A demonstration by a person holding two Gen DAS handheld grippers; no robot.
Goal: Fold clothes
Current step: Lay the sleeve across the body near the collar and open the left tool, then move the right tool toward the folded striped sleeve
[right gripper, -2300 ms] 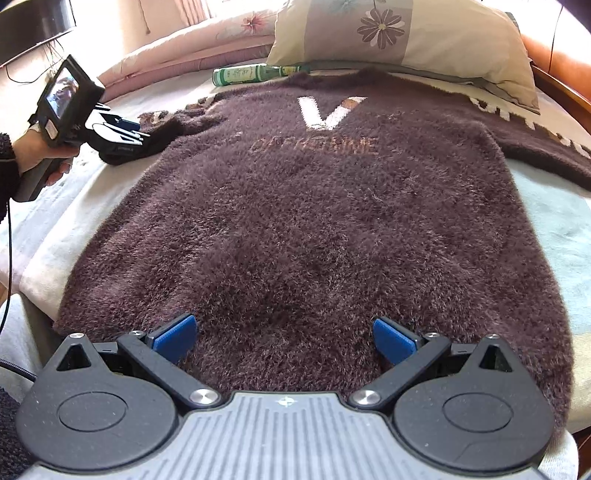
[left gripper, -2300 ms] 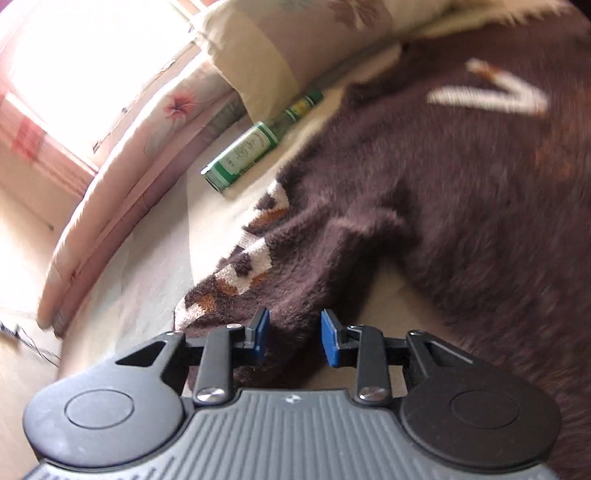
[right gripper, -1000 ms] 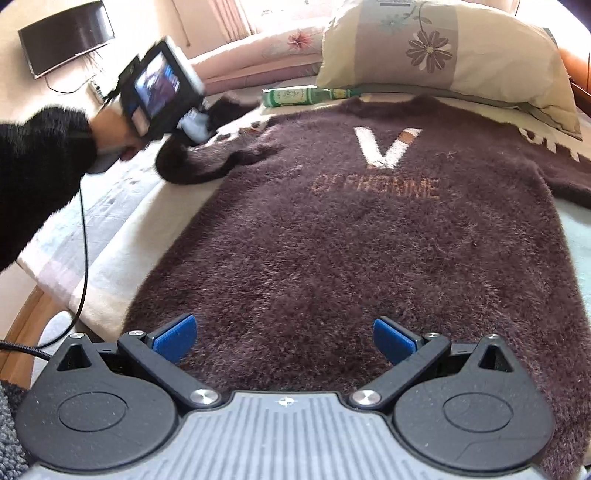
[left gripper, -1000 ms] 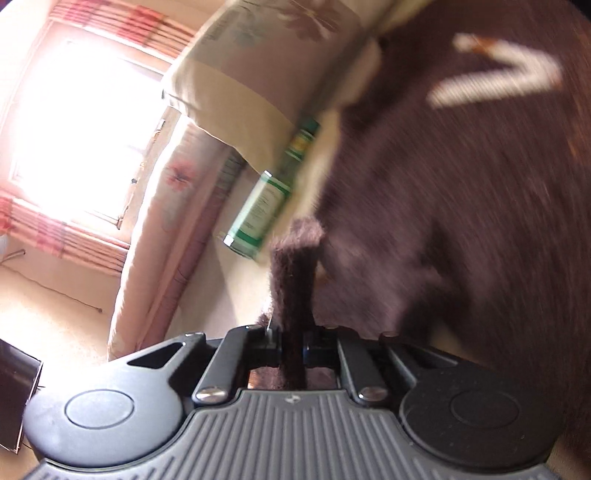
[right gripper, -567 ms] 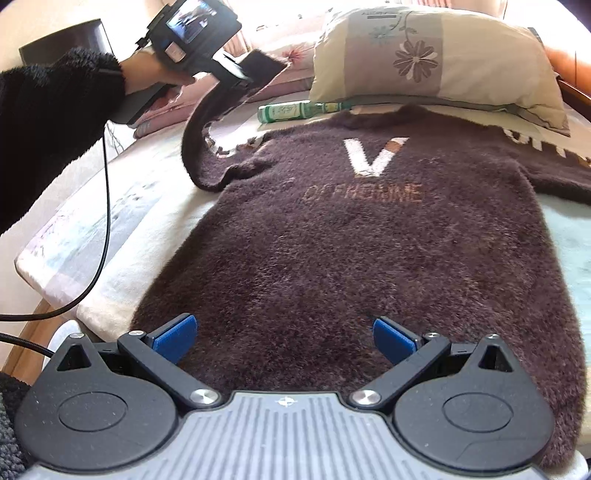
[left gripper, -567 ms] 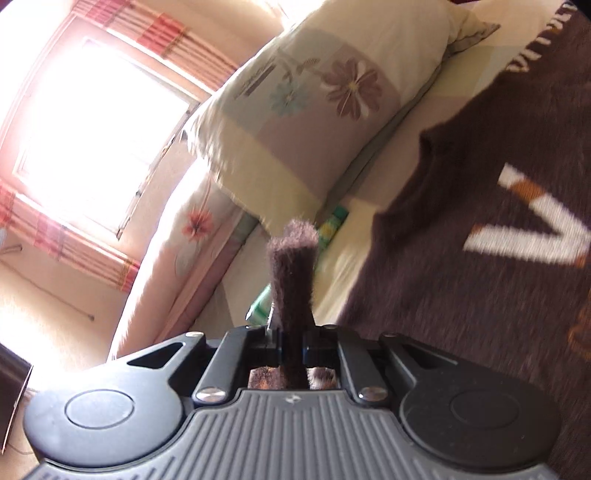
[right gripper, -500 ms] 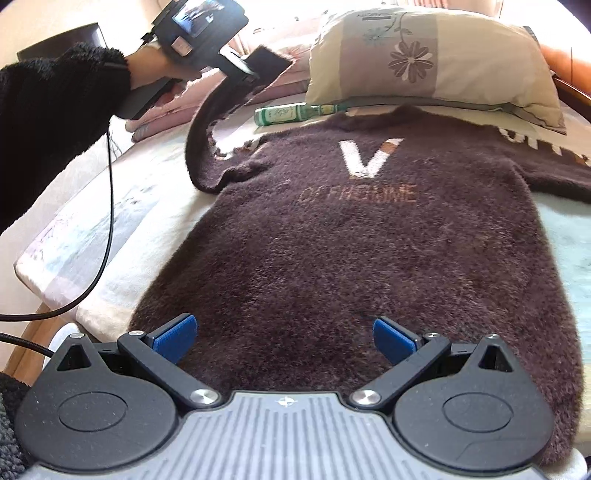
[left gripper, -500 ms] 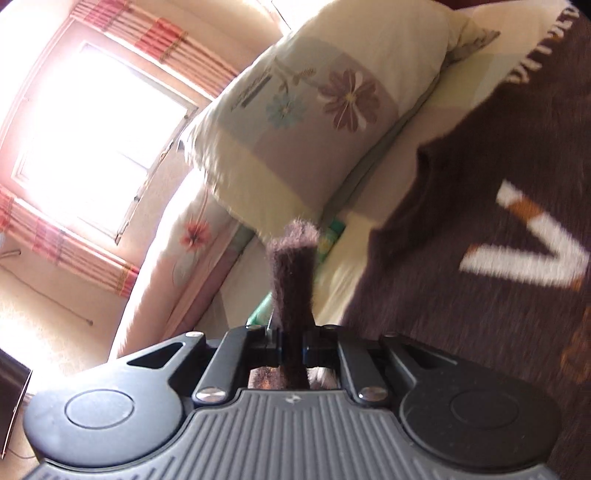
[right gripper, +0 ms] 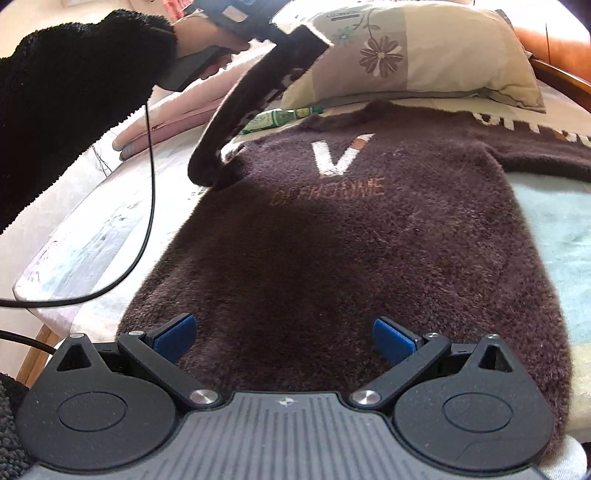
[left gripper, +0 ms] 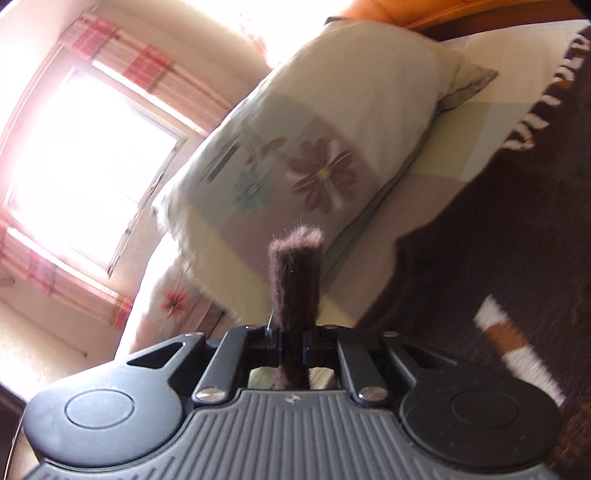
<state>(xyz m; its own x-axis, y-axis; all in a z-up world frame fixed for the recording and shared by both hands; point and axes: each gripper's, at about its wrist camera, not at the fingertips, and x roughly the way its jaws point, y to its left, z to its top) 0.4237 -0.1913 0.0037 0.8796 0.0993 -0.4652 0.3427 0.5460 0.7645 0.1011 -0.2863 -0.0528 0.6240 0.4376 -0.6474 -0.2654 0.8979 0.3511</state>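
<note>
The left gripper [right gripper: 291,35], clamped on the sleeve [right gripper: 236,118] at upper left, holds it above the sweater [right gripper: 351,240] body lying toward centre frame (the right gripper [right gripper: 284,338] gapes empty at the hem).

Left wrist view is being taken close above the bed's head end, facing the pillow [left gripper: 332,129] and window [left gripper: 85,166]. Right wrist view is being taken from the foot end, low, facing along the sweater [right gripper: 351,240]. Pillow and sweater are being shared by both.
</note>
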